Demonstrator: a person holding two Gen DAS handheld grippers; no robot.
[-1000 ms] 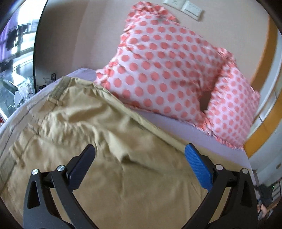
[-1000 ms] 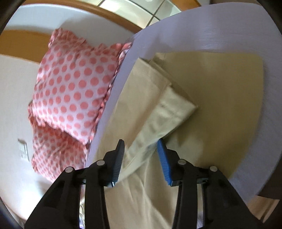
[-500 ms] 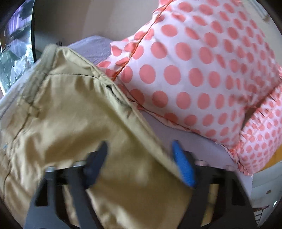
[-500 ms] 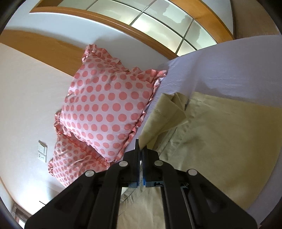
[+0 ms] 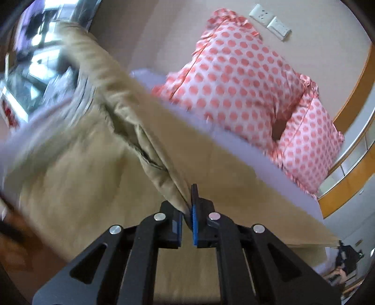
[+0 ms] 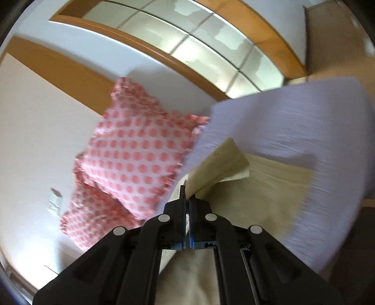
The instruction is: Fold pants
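Observation:
The tan pants (image 5: 77, 169) lie on a lilac bed sheet (image 5: 276, 173). My left gripper (image 5: 187, 206) is shut on the pants' far edge and holds it lifted, so a fold of cloth rises toward the upper left. My right gripper (image 6: 186, 199) is shut on another part of the pants (image 6: 257, 194), and a flap of cloth stands up from its tips. The rest of the pants lies flat on the sheet (image 6: 293, 122).
Two pink polka-dot pillows (image 5: 236, 77) lean against the wall at the head of the bed; they also show in the right wrist view (image 6: 138, 154). A wall socket (image 5: 269, 20) is above them. A wood-framed window (image 6: 199, 47) is beyond the bed.
Both grippers have closed on the pants' edge and lifted it. The left was open over the flat cloth a second ago; the right closed half a second ago and rose further.

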